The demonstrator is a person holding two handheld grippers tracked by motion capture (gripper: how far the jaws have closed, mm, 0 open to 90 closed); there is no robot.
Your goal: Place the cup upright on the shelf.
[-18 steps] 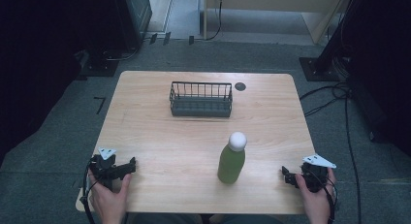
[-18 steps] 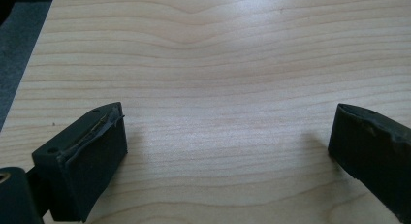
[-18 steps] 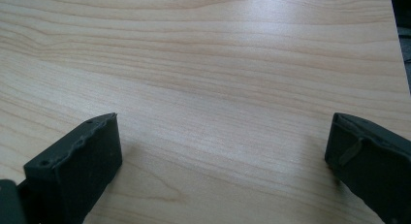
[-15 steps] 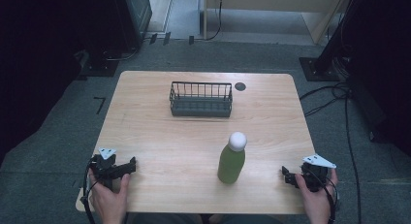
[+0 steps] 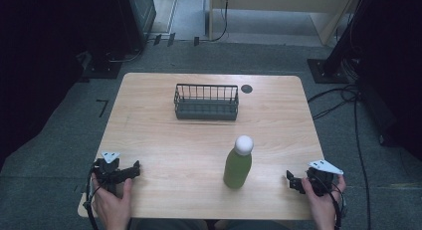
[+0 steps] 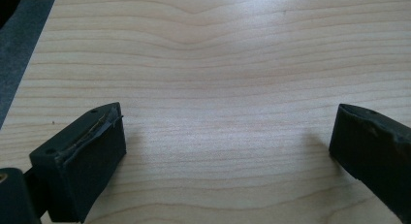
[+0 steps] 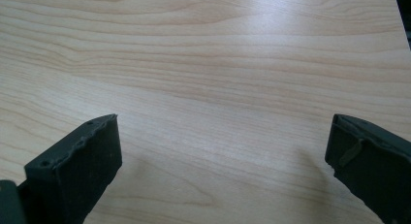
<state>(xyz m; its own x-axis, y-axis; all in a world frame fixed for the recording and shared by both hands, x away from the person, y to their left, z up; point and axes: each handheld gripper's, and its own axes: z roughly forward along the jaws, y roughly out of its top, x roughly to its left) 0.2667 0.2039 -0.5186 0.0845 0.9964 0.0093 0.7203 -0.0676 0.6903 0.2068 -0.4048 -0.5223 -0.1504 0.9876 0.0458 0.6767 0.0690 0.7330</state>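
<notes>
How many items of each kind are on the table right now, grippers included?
Green bottle with a white cap: 1
Dark wire basket: 1
Grippers: 2, the left gripper and the right gripper, both with jaws wide apart, near the table's front corners
Total: 4

The left gripper (image 5: 130, 170) is a black, blocky tool with a pale grey three-cornered plate on top and a thin black cable looping from its rear. The right gripper (image 5: 293, 181) is built alike, with the same plate and a black cable. Seen close in the gripper views, the jaws are matt black slabs with small screw holes and rough, chipped edges. Both hands are bare.
</notes>
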